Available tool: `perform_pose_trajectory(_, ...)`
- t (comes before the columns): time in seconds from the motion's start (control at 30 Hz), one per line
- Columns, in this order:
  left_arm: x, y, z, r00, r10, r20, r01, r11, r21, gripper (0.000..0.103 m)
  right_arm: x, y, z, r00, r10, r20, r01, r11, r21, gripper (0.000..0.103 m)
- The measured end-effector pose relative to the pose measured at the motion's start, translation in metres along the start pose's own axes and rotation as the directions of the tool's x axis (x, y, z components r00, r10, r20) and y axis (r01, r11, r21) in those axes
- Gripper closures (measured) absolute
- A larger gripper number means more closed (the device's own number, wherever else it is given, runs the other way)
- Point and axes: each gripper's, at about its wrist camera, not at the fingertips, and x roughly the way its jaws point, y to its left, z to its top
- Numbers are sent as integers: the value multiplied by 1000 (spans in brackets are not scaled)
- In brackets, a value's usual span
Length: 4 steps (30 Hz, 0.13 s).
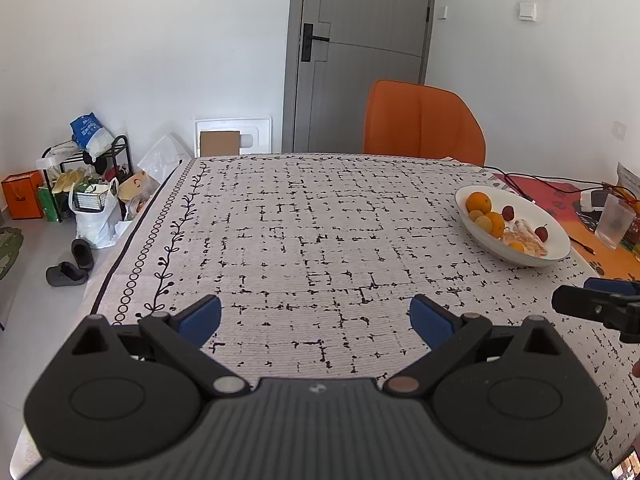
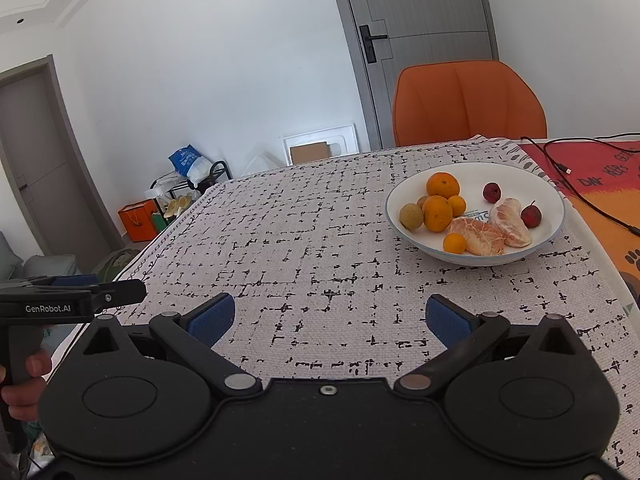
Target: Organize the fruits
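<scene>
Over near edge of table: left gripper spread wide, empty. Right gripper likewise spread, empty, just beside it. White bowl sits toward table's far right corner, well apart from both. Inside: oranges, peeled citrus segments, small red fruits, one brownish round fruit.

Risk: fruit crowded, round, likely rolls off pads; peeled segments soft, may crush. Shallow bowl may slide on cloth.

Right view shows bowl contents clearly; left view shows plastic cup beyond bowl.
</scene>
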Motion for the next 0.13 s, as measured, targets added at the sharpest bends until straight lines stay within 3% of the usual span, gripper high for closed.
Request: perform_pose_trajectory(0.13,-1,-2,-1,1000,-1,7,1,1000,4,3,1,-1,-1,1000,-1,-2,1,1000,4,0)
